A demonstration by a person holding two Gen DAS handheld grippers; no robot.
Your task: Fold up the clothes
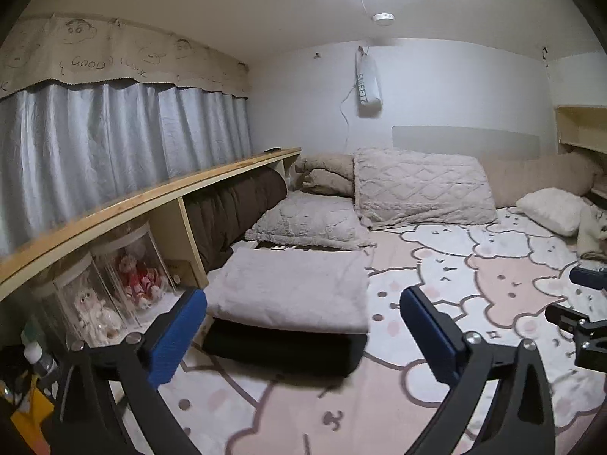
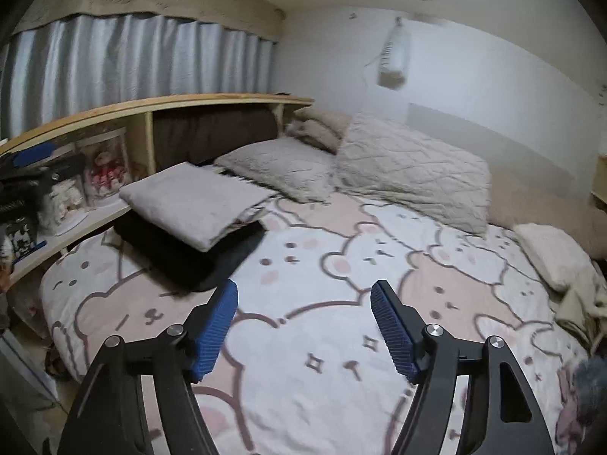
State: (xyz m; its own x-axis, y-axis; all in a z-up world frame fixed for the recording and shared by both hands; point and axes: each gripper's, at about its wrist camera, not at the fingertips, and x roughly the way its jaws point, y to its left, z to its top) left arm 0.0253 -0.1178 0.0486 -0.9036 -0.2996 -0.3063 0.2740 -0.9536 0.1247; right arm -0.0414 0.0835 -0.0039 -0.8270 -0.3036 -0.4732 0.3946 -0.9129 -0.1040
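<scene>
A folded grey garment (image 1: 292, 288) lies on top of a folded black one (image 1: 280, 349) at the left side of the bed; the right wrist view shows the same grey garment (image 2: 193, 201) on the black garment (image 2: 189, 254). My left gripper (image 1: 303, 314) hovers just in front of this stack, jaws wide apart, nothing between the blue pads. My right gripper (image 2: 303, 314) is open over the bear-print bedspread (image 2: 341, 265), to the right of the stack and holding nothing. A crumpled beige cloth (image 2: 580, 303) lies at the bed's right edge. Part of the right gripper (image 1: 584, 303) shows at the left view's right edge.
A wooden shelf (image 1: 151, 197) runs along the bed's left side, with dolls in clear cases (image 1: 114, 292) below it. Pillows and a quilted blanket (image 1: 421, 185) are piled at the head of the bed. A small white pillow (image 1: 550, 208) sits at the right. Grey curtains (image 1: 95, 136) hang behind the shelf.
</scene>
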